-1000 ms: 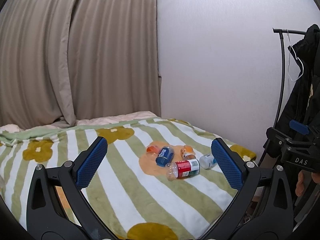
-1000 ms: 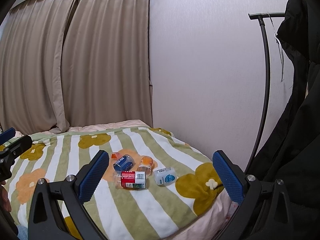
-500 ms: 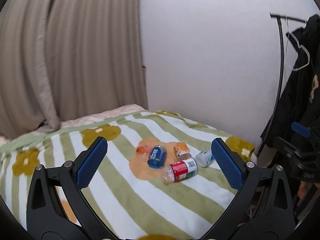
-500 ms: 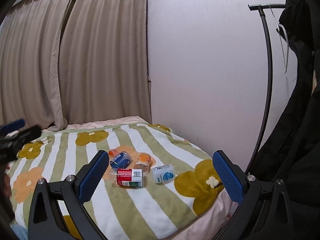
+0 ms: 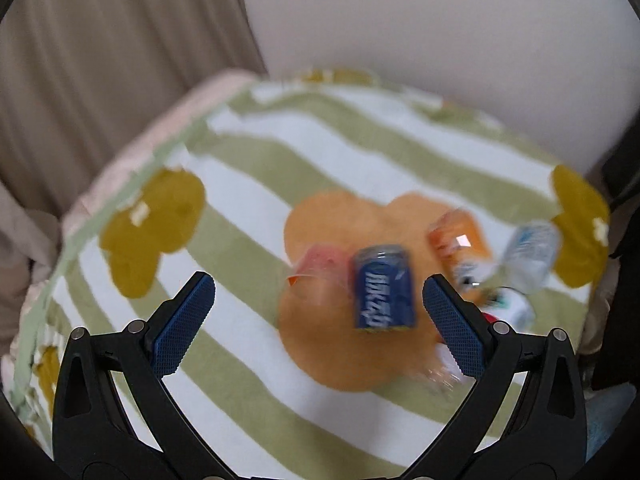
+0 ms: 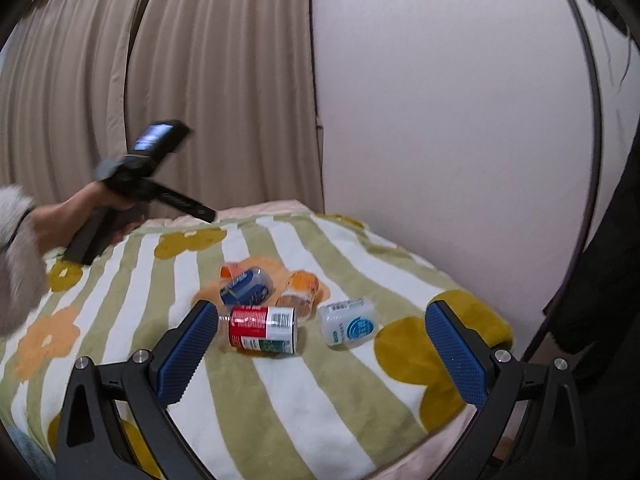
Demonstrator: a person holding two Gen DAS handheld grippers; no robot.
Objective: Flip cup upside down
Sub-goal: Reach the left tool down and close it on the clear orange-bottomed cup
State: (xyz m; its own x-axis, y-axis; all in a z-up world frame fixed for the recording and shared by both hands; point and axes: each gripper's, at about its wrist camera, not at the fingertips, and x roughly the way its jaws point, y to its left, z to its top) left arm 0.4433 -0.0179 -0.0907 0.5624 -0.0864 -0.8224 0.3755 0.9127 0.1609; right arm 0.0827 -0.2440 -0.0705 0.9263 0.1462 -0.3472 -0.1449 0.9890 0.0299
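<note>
Both tongs, left tongs (image 5: 319, 312) and right tongs (image 6: 322, 340), gape wide, empty; the cup (image 5: 320, 266) lies sideways, mouth leftward.

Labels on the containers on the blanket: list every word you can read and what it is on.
No text can be read for certain.
Blue cup: white lettering, blurred by motion.
Red and white cup: barcode and small print, too small.
Clear cup: blue round logo, print too small.
Orange cup: nothing legible.
</note>
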